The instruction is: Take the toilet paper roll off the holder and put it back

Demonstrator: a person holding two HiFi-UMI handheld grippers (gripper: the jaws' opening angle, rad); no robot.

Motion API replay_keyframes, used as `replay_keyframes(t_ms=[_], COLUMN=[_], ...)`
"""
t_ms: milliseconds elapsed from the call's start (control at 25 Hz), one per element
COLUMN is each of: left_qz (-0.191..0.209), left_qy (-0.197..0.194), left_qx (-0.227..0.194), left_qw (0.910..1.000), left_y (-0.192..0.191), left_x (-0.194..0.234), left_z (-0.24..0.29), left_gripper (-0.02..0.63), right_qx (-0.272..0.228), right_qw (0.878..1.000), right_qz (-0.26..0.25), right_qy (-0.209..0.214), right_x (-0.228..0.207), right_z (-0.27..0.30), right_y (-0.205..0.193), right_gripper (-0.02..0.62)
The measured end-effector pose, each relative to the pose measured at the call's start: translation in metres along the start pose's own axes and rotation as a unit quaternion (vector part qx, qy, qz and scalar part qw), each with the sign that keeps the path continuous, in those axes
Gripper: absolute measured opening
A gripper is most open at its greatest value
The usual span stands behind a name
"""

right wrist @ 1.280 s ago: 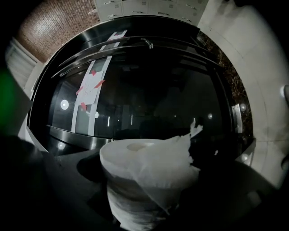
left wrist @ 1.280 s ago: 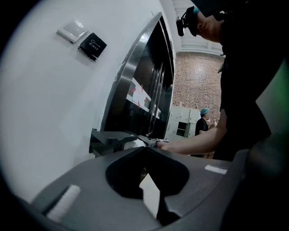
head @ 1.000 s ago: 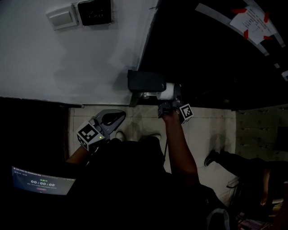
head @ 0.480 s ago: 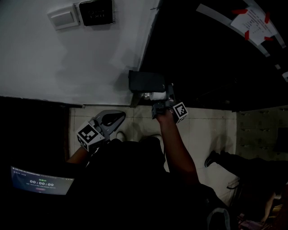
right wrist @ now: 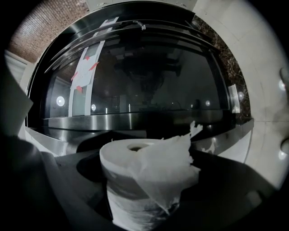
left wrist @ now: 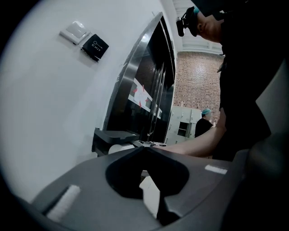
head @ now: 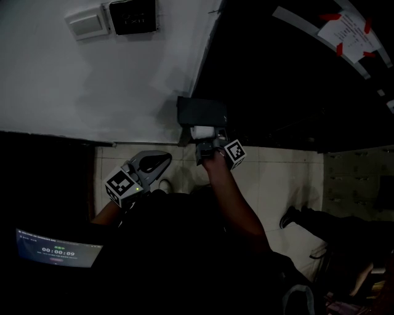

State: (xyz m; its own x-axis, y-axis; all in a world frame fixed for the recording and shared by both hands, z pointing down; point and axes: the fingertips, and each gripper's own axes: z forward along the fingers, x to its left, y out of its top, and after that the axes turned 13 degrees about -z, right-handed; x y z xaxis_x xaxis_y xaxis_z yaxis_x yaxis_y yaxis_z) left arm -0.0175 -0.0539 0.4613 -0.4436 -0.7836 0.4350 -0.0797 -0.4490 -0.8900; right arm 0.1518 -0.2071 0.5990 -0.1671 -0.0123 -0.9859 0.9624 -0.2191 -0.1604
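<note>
In the right gripper view the white toilet paper roll (right wrist: pixel 135 180) stands on end between the jaws, with a torn loose sheet hanging off its front. My right gripper (right wrist: pixel 145 194) is shut on it. In the head view the roll (head: pixel 202 131) sits just under the dark wall-mounted holder (head: pixel 201 112), touching or nearly touching it, with the right gripper (head: pixel 208 140) right below. My left gripper (head: pixel 159 162) hangs lower left, away from the holder, its jaws shut with nothing between them. The left gripper view shows the holder (left wrist: pixel 113 135) and the roll (left wrist: pixel 120 148) beyond the closed jaw tips.
A white switch plate (head: pixel 86 23) and a black exit button panel (head: pixel 130 16) sit on the white wall. A dark glass door (head: pixel 295 80) with taped paper stands right of the holder. A small screen (head: pixel 57 249) is at the lower left. Another person stands on the tiled floor (head: pixel 280 178).
My right gripper has carried the roll to the left, from beside the holder's right end to directly under it. The left gripper has stayed still.
</note>
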Motion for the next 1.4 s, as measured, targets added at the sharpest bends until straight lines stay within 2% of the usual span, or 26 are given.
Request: replay_keyframes(t_ms=[240, 560, 800, 920, 1120, 1280, 1400], left_qz=[0.003, 0.006, -0.007, 0.004, 0.006, 0.006, 0.006], left_qy=[0.000, 0.000, -0.002, -0.005, -0.008, -0.010, -0.011], left_qx=[-0.002, -0.004, 0.002, -0.004, -0.004, -0.004, -0.004], left_qw=[1.0000, 1.0000, 1.0000, 1.0000, 0.9999, 0.9999, 0.9999], left_y=[-0.001, -0.005, 0.001, -0.003, -0.003, -0.002, -0.002], left_x=[0.001, 0.004, -0.002, 0.001, 0.001, 0.000, 0.000], left_z=[0.000, -0.003, -0.002, -0.001, 0.002, 0.004, 0.005], left_gripper=[0.000, 0.000, 0.000, 0.000, 0.000, 0.000, 0.000], right_qx=[-0.009, -0.016, 0.003, 0.013, 0.034, 0.061, 0.064], right_qw=[1.000, 0.999, 0.999, 0.999, 0.998, 0.996, 0.996], right_qz=[-0.023, -0.031, -0.047, -0.045, -0.045, -0.063, -0.060], right_qy=[0.006, 0.002, 0.004, 0.009, 0.003, 0.015, 0.020], right_x=[0.013, 0.011, 0.014, 0.011, 0.009, 0.012, 0.012], right_z=[0.000, -0.003, -0.012, -0.025, -0.055, -0.082, -0.099], right_y=[-0.027, -0.031, -0.035, -0.037, -0.041, -0.043, -0.040], right_gripper=[0.468, 0.469, 0.472, 0.472, 0.472, 0.472, 0.472])
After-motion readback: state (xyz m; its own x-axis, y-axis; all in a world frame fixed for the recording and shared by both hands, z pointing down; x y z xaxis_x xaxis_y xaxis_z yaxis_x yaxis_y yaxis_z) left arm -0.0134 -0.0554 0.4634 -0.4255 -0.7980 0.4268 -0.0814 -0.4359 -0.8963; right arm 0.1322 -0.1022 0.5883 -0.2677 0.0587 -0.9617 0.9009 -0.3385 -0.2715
